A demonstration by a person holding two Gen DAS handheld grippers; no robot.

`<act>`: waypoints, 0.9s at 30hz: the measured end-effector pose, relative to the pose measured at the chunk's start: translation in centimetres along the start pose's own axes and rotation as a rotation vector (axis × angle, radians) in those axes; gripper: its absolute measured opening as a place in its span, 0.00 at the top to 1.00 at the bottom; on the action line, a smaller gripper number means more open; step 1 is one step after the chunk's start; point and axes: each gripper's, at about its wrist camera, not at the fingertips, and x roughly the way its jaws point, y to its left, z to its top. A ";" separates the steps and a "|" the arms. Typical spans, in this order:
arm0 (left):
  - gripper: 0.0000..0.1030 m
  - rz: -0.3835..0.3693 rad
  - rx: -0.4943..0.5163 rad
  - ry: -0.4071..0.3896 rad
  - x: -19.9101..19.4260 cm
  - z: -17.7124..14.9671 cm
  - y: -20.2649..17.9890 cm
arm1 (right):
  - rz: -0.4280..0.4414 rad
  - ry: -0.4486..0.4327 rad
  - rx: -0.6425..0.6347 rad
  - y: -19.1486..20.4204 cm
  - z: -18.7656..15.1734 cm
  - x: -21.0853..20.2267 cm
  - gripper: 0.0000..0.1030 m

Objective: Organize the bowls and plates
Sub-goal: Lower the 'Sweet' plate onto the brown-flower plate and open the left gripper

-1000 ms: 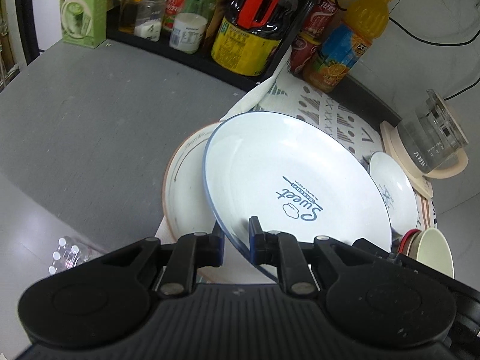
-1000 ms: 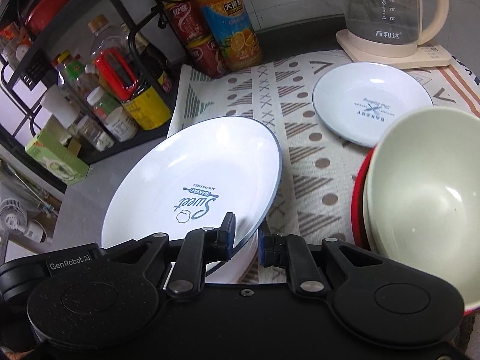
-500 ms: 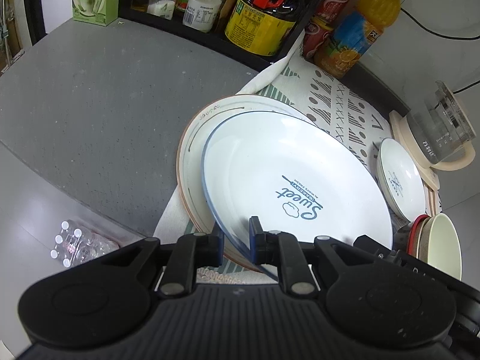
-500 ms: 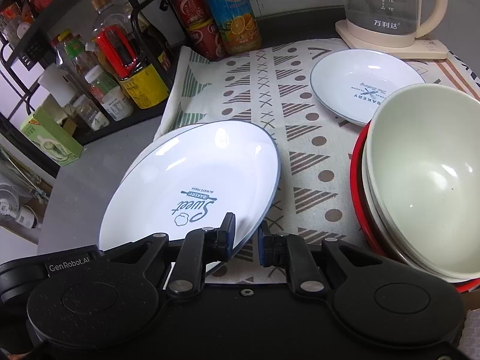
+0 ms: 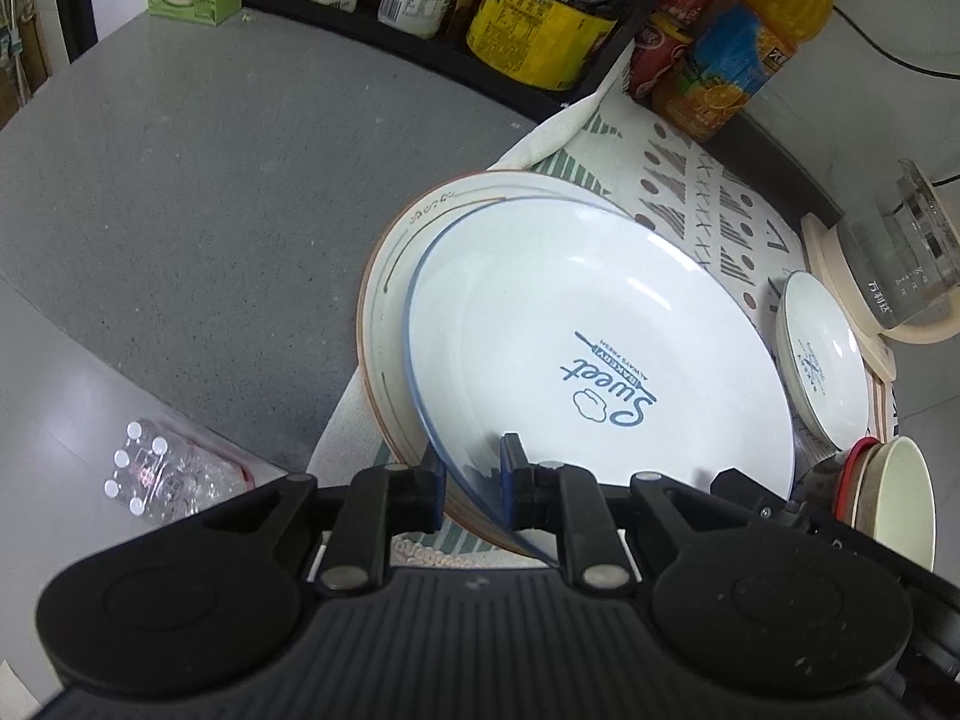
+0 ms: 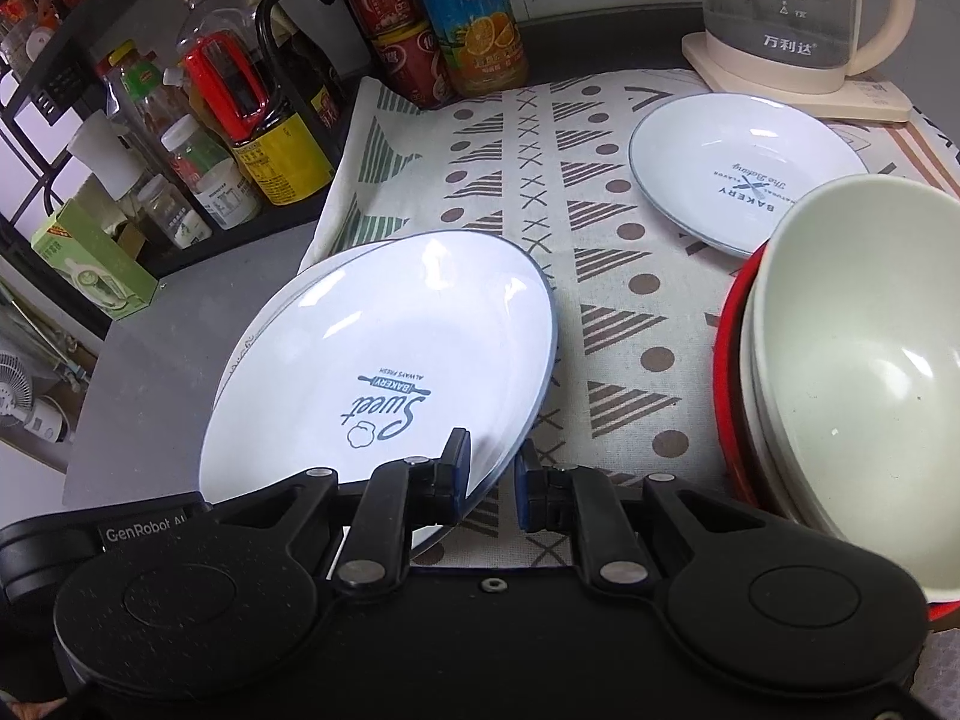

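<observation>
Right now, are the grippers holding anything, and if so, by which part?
Both hold the Sweet Bakery plate by its blue rim: the left gripper and the right gripper each pinch its near edge, above the brown-rimmed plate.

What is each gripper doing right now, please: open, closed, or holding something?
Left gripper: closed on the near rim of the Sweet Bakery plate.
Right gripper: closed on the same plate's rim at another spot.
</observation>
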 end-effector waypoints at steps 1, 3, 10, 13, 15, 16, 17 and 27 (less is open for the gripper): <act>0.85 0.001 0.002 0.007 0.1 0.1 -0.1 | 0.005 0.006 0.011 -0.1 0.0 0.1 0.86; 0.85 0.003 0.004 0.023 0.1 0.4 -0.1 | 0.008 0.009 0.017 -0.2 0.1 0.3 0.87; 0.85 0.012 -0.028 0.054 -0.2 1.1 0.3 | 0.007 0.014 0.010 -0.2 0.5 0.8 0.88; 0.85 0.022 -0.029 0.051 -0.3 1.3 0.5 | 0.008 0.011 0.016 -0.3 0.8 0.9 0.89; 0.85 0.029 -0.031 0.044 -0.6 1.4 0.7 | 0.004 0.006 0.014 -0.3 0.9 0.9 0.90; 0.85 0.030 -0.034 0.040 -0.7 1.4 0.7 | 0.003 0.005 0.013 -0.3 0.8 0.9 0.90; 0.85 0.031 -0.037 0.038 -0.8 1.5 0.9 | 0.003 0.005 0.013 -0.3 0.8 0.9 0.90; 0.84 0.047 -0.061 0.044 -0.2 1.7 1.6 | -0.019 0.034 0.026 -0.6 0.8 1.9 0.90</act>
